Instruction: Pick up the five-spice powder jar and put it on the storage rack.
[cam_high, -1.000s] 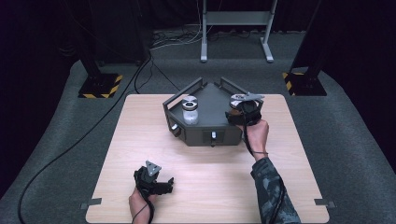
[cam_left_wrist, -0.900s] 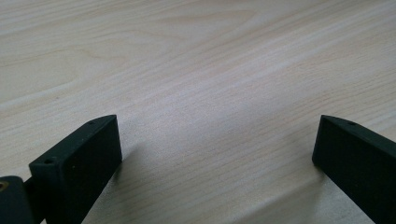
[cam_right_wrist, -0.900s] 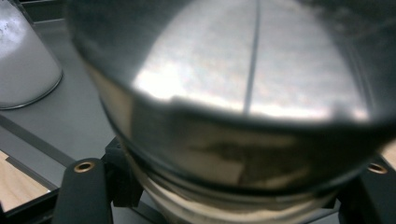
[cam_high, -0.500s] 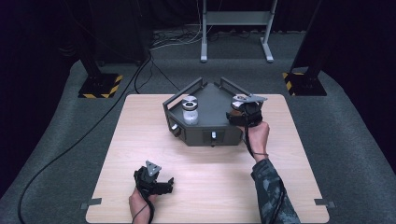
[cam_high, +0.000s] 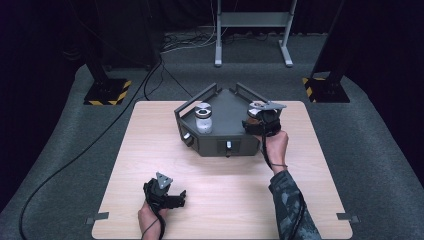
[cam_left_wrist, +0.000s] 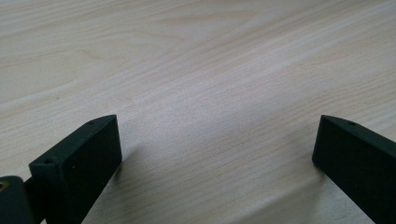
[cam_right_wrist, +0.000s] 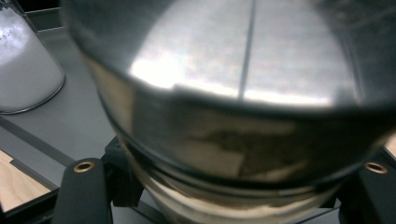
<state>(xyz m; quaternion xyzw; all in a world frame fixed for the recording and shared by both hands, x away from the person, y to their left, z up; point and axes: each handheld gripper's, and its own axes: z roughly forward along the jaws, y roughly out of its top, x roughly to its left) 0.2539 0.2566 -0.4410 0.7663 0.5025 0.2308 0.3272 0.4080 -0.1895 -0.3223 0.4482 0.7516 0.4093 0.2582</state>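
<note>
The right tool (cam_high: 260, 122) is pinching a jar with a shiny metal lid (cam_right_wrist: 233, 93) on the right side of the grey tray (cam_high: 225, 107). The jar sits low there, so it looks like it is being set down or picked up; I cannot tell which. The left tool (cam_high: 167, 195) rests near the front of the tabletop (cam_high: 150, 150), spread wide with nothing in it. I count two jars: the one being pinched and a white-filled jar (cam_high: 204, 117) on the tray's left side. There is one tray and two tools.
</note>
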